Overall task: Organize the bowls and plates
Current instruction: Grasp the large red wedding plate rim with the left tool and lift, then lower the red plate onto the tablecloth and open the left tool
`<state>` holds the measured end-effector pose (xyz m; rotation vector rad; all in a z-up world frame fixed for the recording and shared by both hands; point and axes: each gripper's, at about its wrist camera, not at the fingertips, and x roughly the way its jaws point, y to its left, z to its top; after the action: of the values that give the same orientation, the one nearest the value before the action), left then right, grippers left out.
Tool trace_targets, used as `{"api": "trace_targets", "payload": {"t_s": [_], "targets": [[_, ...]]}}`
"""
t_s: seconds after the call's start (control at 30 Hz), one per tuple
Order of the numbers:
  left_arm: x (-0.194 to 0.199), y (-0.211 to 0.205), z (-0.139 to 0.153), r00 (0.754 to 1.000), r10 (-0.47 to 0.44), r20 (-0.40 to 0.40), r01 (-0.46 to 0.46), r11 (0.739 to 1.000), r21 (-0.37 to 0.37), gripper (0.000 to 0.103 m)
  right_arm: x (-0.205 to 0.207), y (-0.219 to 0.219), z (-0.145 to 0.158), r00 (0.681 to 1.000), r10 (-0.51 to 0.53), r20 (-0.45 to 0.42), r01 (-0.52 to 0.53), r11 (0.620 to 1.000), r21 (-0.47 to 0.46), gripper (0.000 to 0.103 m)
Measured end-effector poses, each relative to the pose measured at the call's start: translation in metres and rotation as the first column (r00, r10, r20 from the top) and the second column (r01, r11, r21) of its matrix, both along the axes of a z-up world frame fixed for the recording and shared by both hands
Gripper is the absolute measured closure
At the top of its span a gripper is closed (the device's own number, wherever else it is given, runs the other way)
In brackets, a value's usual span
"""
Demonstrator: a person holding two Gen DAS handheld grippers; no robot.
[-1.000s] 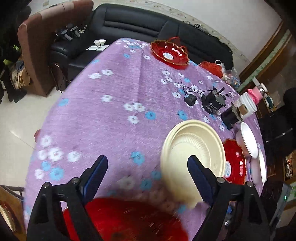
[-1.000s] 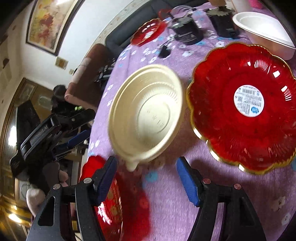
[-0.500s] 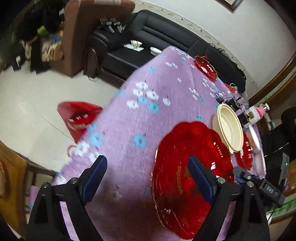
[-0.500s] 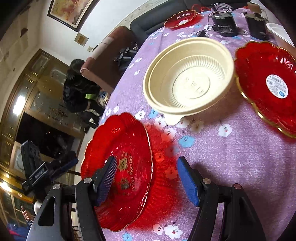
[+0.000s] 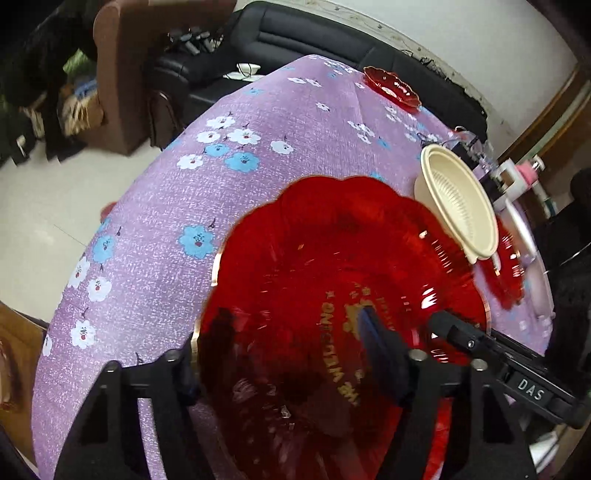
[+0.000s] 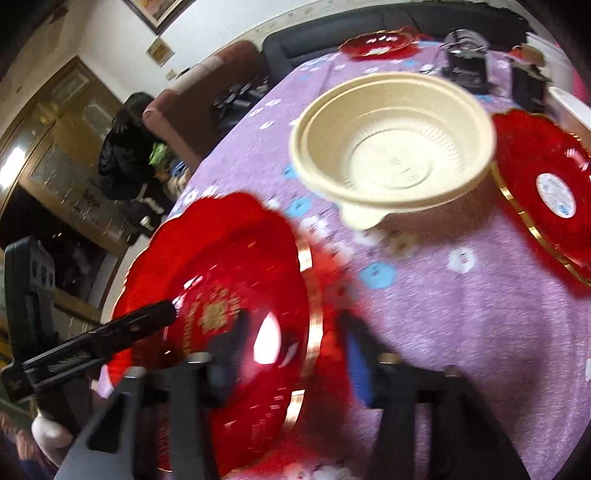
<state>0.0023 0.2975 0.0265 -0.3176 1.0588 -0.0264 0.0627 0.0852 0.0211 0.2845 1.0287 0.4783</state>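
Note:
A large red scalloped plate [image 5: 332, 280] with gold lettering lies on the purple flowered tablecloth [image 5: 229, 192]. My left gripper [image 5: 291, 350] straddles its near rim, jaws apart, one finger seen through the plate. In the right wrist view my right gripper [image 6: 295, 350] straddles the opposite rim of the same plate [image 6: 229, 273], jaws apart. A cream bowl [image 6: 395, 147] stands beyond it, also in the left wrist view [image 5: 458, 199]. A second red plate [image 6: 550, 192] with a white sticker lies to its right.
A third red plate [image 5: 391, 86] sits at the far table edge by a black sofa [image 5: 303, 33]. Dark devices [image 6: 465, 66] and a white bowl [image 6: 569, 107] stand behind the cream bowl. A brown armchair [image 5: 140, 55] and floor lie left of the table.
Both grippers have closed in on the large red plate from opposite sides, and their fingers now straddle its rim. The cream bowl has not moved.

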Motion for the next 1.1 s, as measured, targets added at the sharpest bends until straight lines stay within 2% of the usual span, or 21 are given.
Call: {"api": "trace_targets", "payload": {"t_s": [0.1,0.17,0.2,0.3,0.5,0.6,0.97,1.1], "targets": [[-0.003,-0.001,-0.001,1.000,0.019,0.011,-0.020,0.999,0.029,0.050,0.003,0.001,0.001,1.000,-0.022,0.010,0.022,0.999,-0.035,0.067],[-0.006,0.004,0.000,0.999,0.032,0.012,-0.032,0.999,-0.001,0.058,0.000,-0.004,0.004,0.999,-0.034,0.028,0.036,0.998,-0.055,0.071],[-0.008,0.006,0.002,0.999,0.038,0.017,-0.037,0.999,-0.021,0.059,0.000,-0.008,0.006,0.999,-0.042,0.031,0.043,0.998,-0.046,0.074],[-0.014,0.007,0.013,0.998,0.043,0.046,-0.042,0.999,-0.028,0.059,-0.002,-0.011,0.015,0.998,-0.050,0.040,0.050,0.999,-0.010,0.080],[-0.026,0.007,0.047,0.991,0.050,0.125,-0.049,0.999,-0.011,0.059,-0.020,-0.014,0.043,0.991,-0.050,0.125,0.049,0.999,0.012,0.080],[-0.026,0.008,0.051,0.989,0.057,0.136,-0.057,0.998,-0.004,0.059,-0.023,-0.013,0.049,0.990,-0.042,0.138,0.038,0.999,0.027,0.080],[-0.017,0.012,0.014,0.994,0.083,0.065,-0.088,0.993,0.077,0.059,-0.014,0.003,0.008,0.999,-0.013,0.044,0.014,1.000,-0.022,0.080],[-0.017,0.016,0.004,0.996,0.085,0.033,-0.087,0.993,0.075,0.056,-0.015,0.006,0.000,1.000,-0.006,0.022,0.006,1.000,-0.023,0.078]]}}
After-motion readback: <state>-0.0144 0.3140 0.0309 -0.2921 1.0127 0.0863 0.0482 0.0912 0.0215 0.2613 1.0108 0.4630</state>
